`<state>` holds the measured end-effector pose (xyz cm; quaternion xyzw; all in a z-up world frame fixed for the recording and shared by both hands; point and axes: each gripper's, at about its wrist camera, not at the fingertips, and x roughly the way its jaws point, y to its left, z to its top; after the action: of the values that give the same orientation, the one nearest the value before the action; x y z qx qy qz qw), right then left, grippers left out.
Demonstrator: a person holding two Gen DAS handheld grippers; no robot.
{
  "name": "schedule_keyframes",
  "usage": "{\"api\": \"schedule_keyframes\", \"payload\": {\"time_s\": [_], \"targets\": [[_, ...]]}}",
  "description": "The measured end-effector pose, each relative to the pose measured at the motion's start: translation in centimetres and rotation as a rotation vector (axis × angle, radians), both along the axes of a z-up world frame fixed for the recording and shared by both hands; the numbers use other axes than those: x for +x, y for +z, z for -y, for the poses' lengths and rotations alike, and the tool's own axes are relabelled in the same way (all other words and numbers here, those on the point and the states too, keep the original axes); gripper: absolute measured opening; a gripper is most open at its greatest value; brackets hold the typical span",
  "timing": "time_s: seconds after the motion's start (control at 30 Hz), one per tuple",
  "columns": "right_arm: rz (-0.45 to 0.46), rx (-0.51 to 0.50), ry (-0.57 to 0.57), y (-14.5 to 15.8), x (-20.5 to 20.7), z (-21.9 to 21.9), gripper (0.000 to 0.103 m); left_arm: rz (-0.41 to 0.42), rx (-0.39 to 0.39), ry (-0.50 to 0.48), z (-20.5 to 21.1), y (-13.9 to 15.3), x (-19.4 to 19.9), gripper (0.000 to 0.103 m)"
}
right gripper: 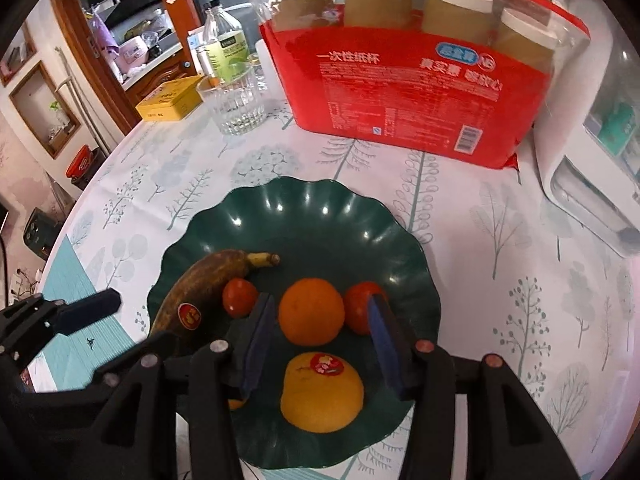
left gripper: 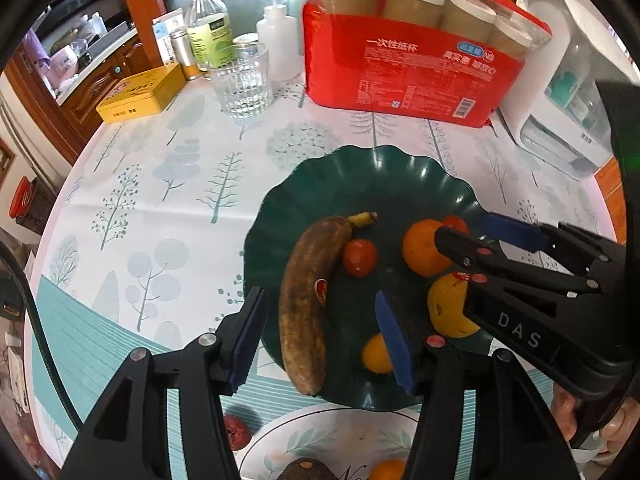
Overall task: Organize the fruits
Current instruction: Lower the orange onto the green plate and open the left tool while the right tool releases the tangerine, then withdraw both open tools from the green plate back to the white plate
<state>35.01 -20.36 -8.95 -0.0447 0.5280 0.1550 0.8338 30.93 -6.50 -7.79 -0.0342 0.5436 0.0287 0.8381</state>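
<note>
Tree-patterned desk (left gripper: 168,184) carried a green bowl (left gripper: 360,184) at 6 o'clock, holding the banana (left gripper: 308,300) and orange (right gripper: 311,312). Left gripper (left gripper: 324,344) and right gripper (right gripper: 320,348) stood apart, gripping nothing.

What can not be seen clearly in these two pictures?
- Small orange fruit: left wrist view, partly behind the left gripper's finger; in the right wrist view only a sliver shows.
- Avocado on the white plate: cut off by the bottom edge.
- Red packet's small print: too small to read.
</note>
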Motion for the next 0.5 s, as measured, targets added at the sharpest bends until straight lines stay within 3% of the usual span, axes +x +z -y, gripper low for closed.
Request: {"api": "schedule_keyframes", "payload": {"time_s": [0.17, 0.5], "targets": [[-0.009, 0.006, -0.018, 0.2, -0.5, 0.3, 0.049, 0.014, -0.01, 0.015, -0.6, 0.8, -0.5, 0.058], [0.025, 0.005, -0.038, 3.5, -2.7, -0.1, 0.049, 0.082, -0.018, 0.024, -1.7, 4.9, -3.1, 0.081]]}}
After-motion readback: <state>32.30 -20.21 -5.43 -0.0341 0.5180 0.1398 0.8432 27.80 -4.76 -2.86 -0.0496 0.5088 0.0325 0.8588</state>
